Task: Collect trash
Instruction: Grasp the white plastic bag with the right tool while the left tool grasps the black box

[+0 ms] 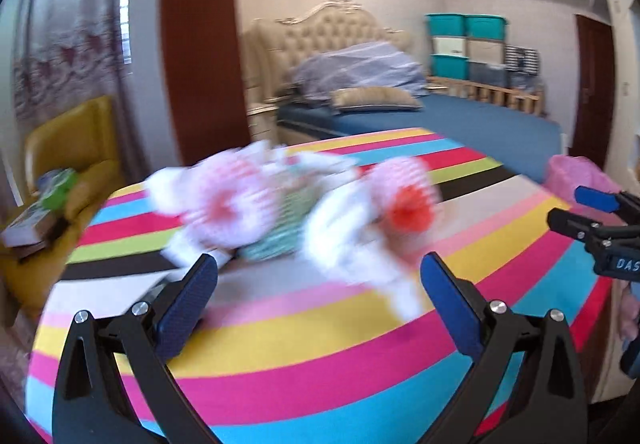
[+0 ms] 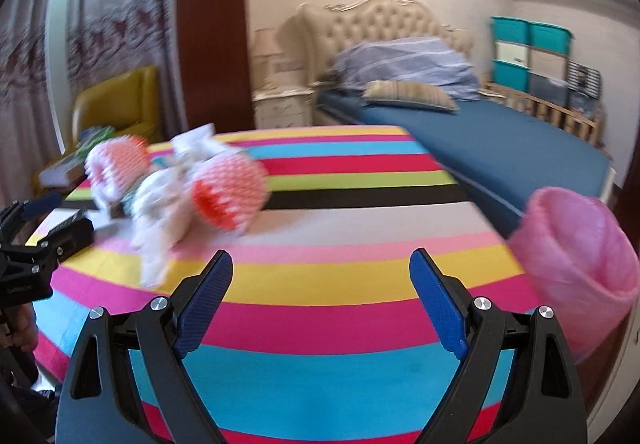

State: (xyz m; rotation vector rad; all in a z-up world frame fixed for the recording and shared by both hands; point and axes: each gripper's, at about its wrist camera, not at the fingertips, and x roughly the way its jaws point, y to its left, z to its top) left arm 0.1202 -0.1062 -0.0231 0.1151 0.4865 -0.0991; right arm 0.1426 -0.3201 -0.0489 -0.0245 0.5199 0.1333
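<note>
A blurred pile of trash lies on the striped tablecloth (image 1: 304, 328): pink-and-white foam fruit nets (image 1: 224, 199), crumpled white paper (image 1: 344, 240) and an orange-centred net (image 1: 408, 199). My left gripper (image 1: 318, 276) is open just short of the pile, holding nothing. In the right wrist view the same pile (image 2: 180, 187) sits far left on the cloth (image 2: 320, 284). My right gripper (image 2: 322, 272) is open and empty over the table's middle. A pink-lined bin (image 2: 580, 268) stands at the table's right edge.
A yellow armchair (image 1: 76, 147) with books stands left of the table. A blue bed (image 2: 500, 139) with a beige headboard, a nightstand (image 2: 280, 107) and teal storage boxes (image 2: 528, 51) lie behind. The right gripper (image 1: 592, 219) shows at the left wrist view's right edge.
</note>
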